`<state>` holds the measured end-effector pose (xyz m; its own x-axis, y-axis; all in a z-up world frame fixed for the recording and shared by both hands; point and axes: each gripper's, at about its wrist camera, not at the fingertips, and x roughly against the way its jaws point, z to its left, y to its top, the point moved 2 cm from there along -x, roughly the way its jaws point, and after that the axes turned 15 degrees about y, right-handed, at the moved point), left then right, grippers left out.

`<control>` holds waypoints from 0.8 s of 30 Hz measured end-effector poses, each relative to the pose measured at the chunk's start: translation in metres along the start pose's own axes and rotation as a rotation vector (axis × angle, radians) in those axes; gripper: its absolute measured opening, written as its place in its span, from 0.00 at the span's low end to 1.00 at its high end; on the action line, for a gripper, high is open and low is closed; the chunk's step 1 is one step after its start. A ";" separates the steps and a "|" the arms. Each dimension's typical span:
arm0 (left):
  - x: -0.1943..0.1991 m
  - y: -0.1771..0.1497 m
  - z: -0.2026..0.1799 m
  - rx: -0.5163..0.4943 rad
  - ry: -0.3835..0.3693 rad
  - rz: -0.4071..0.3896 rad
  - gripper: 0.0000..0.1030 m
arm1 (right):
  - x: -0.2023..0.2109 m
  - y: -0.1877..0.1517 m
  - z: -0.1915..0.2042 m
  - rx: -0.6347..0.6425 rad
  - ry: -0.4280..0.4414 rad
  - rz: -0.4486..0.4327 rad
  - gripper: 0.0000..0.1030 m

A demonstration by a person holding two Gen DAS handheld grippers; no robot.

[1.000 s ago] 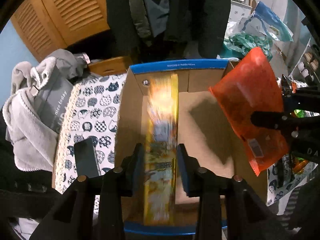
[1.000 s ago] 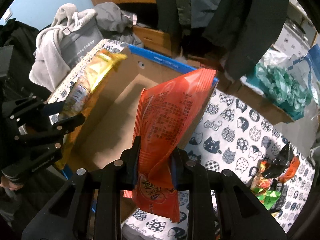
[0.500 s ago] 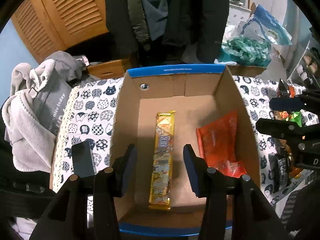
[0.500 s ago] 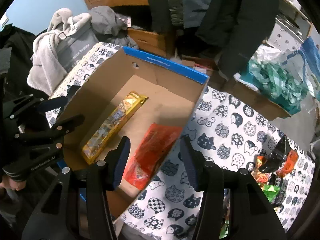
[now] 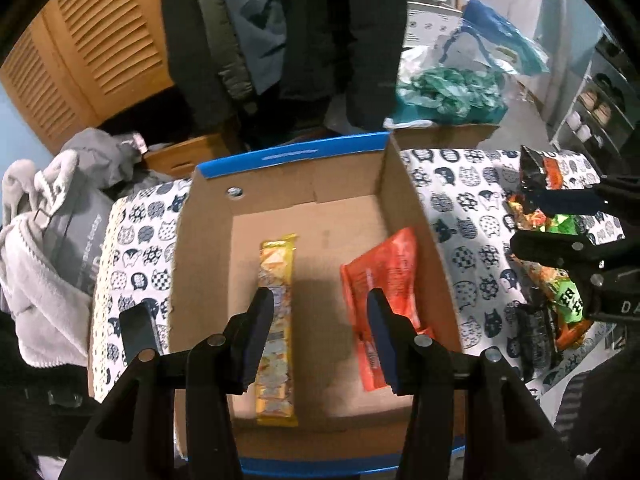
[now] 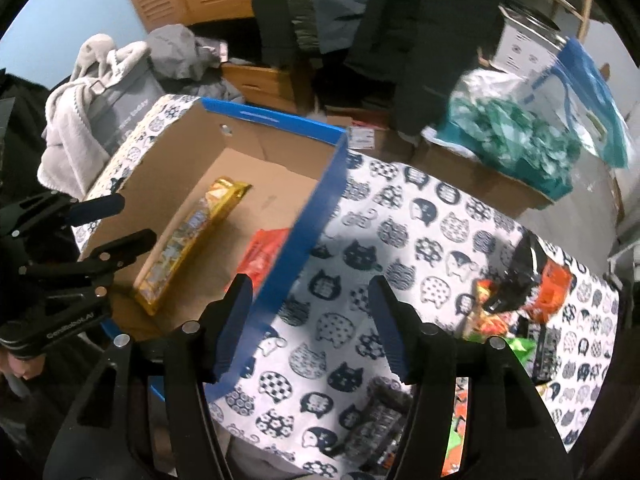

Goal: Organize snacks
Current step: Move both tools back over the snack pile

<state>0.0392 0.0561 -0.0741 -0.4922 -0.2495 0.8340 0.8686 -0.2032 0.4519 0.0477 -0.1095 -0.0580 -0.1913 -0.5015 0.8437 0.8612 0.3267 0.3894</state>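
Note:
A cardboard box with blue rims (image 5: 288, 156) (image 6: 320, 208) sits on the cat-print tablecloth. Inside lie a long yellow snack pack (image 5: 276, 320) (image 6: 188, 240) and an orange snack bag (image 5: 384, 280) (image 6: 260, 256). My left gripper (image 5: 318, 332) is open and empty above the box floor, between the two packs. My right gripper (image 6: 312, 320) is open and empty, over the box's right wall and the cloth. It shows at the right edge of the left wrist view (image 5: 560, 224). A pile of loose snacks (image 5: 556, 280) (image 6: 516, 304) lies on the cloth to the right.
A black phone (image 5: 138, 332) lies on the cloth left of the box. A grey bag with a towel (image 5: 48, 248) (image 6: 100, 92) stands at the left. Hanging coats (image 5: 304, 28), a green-filled box (image 6: 504, 144) and wooden louvred doors (image 5: 88, 52) are behind the table.
Both grippers opened and let their packs drop into the box. The right gripper has since swung right, away from the box and toward the loose snacks. The left gripper opened wider.

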 end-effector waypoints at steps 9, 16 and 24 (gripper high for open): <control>0.014 0.005 -0.038 -0.067 -0.029 -0.018 0.50 | 0.029 -0.021 -0.037 -0.066 -0.041 -0.034 0.59; 0.023 0.012 -0.068 -0.105 -0.063 -0.022 0.50 | 0.053 -0.044 -0.067 -0.119 -0.086 -0.063 0.59; 0.032 0.015 -0.113 -0.164 -0.103 -0.012 0.50 | 0.078 -0.077 -0.106 -0.199 -0.123 -0.097 0.59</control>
<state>0.0303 -0.0617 -0.0764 -0.4866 -0.1494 0.8608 0.8377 -0.3594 0.4111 0.0164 -0.2588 -0.0609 -0.3227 -0.4174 0.8495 0.9095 0.1118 0.4004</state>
